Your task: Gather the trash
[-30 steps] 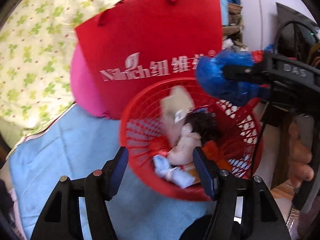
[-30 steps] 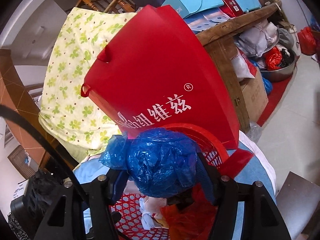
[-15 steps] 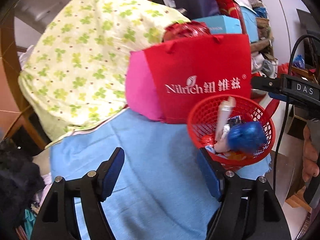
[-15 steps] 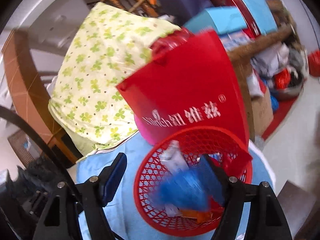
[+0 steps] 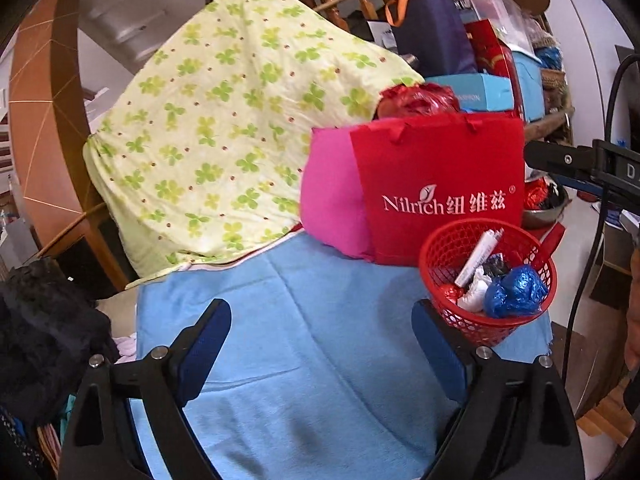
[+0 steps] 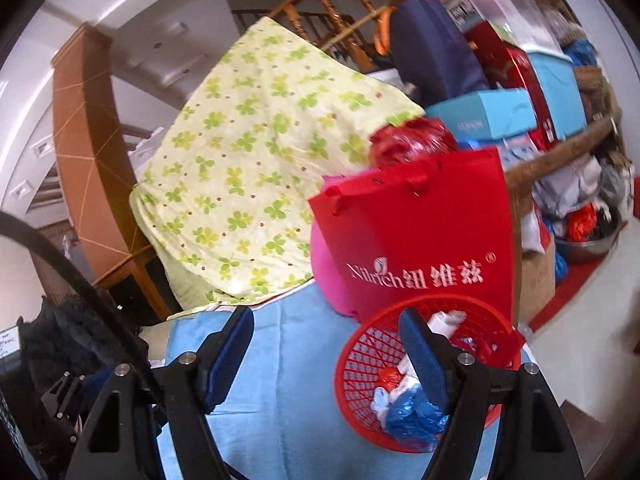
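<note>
Red plastic is standing out at the right of the left wrist view: a mesh basket (image 5: 486, 276) is sitting near the right edge of the blue cloth (image 5: 320, 340), just in front of a red paper bag (image 5: 440, 188). Inside the basket a blue plastic wad (image 5: 516, 292) is lying on top, beside white scraps and a white tube (image 5: 478, 256). The left gripper (image 5: 320, 340) is filling the bottom of the frame, angled down at bare cloth, and its jaws are opening with nothing between them. At the right edge the tip of the right gripper (image 5: 576, 162) is reaching in above the basket.

In the right wrist view the basket (image 6: 360, 364) is lying at the lower right, partly hidden behind the right-hand finger. The right gripper (image 6: 326, 356) is standing released, with only cloth showing between its fingers. The blue wad (image 6: 412, 416) is resting low in the basket.

As a judgement, the risk is now the basket itself. It is sitting close to the cloth's edge and looks light, so a finger or the trailing cable (image 5: 592, 248) catching the rim could tip it and spill the collected trash to the floor. No loose trash is showing on the cloth, so searching wider may be needed. Both grippers are pointing slightly downward, side by side.
</note>
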Demonstrator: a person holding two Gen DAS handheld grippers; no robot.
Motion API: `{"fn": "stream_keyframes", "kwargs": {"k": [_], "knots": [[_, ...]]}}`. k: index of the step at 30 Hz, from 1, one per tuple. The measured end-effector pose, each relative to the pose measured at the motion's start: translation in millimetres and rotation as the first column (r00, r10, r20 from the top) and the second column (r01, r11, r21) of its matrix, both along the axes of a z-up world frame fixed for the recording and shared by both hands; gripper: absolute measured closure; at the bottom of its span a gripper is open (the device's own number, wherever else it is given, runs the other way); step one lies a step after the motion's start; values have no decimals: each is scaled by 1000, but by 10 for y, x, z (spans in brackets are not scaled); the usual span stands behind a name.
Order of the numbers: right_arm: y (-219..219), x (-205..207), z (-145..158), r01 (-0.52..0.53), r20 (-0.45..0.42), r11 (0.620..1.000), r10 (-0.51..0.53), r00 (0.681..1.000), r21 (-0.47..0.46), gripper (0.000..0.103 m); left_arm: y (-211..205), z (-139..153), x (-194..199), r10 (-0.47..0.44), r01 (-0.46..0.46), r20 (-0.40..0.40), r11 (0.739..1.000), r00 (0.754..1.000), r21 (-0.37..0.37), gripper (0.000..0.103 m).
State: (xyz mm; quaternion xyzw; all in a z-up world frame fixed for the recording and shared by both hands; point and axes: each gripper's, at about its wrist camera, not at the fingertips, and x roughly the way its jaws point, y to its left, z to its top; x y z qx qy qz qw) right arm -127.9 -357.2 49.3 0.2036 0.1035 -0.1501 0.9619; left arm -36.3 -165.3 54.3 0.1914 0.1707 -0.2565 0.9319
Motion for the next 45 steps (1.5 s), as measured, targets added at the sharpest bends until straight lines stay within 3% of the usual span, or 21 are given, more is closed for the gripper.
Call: {"fn": "stream_keyframes", "kwargs": {"k": [15, 27, 31, 45], "knots": [[692, -208, 226, -74, -40, 989, 69, 997, -131, 25, 539, 257, -167, 103, -102, 6, 992, 995, -79, 8], [1200, -366, 204, -154, -88, 962, 138, 987, -226, 25, 775, 386, -231, 176, -173, 16, 980, 984, -94, 7], [1289, -418, 232, -139, -90, 953, 119, 989, -271, 25, 812, 377, -232, 196, -194, 8, 977, 981, -85, 7], [1380, -530, 363, -113, -56, 949, 101, 993, -296, 25, 956, 444, -352, 215, -213, 2, 970, 977, -113, 7]]}}
